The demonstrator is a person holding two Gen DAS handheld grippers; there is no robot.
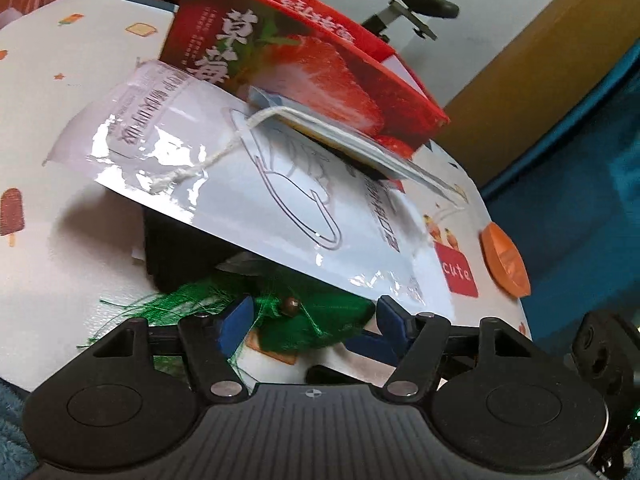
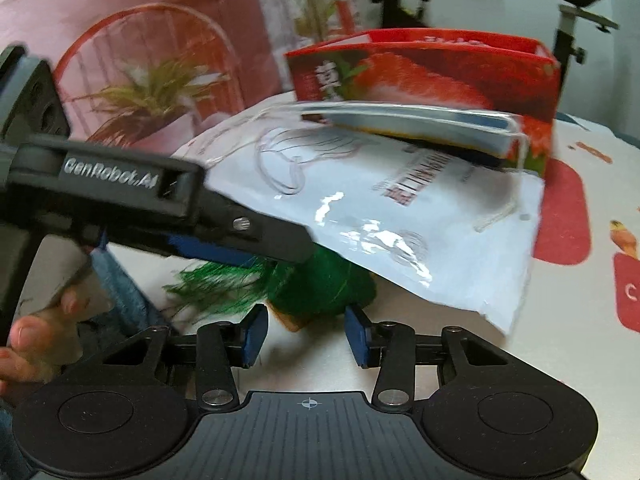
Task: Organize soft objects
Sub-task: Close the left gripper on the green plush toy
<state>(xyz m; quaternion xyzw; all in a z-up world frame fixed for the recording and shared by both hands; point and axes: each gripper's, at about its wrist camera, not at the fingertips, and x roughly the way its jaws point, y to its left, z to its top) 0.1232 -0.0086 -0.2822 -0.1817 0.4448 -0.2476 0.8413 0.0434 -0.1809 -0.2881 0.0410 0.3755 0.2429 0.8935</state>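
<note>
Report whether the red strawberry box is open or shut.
Open: the red strawberry box stands upright, its top edges apart with a gap between them, behind the white pouch.

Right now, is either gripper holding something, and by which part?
Neither visibly grips. The left gripper brackets the green fringed tassel, jaws apart; the right gripper stands open before it.

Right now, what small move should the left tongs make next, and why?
Probably close the left tongs on the green tassel: their blue pads stand open on either side of it, and the glossy white pouch overhangs it, so it should come out toward you.
</note>
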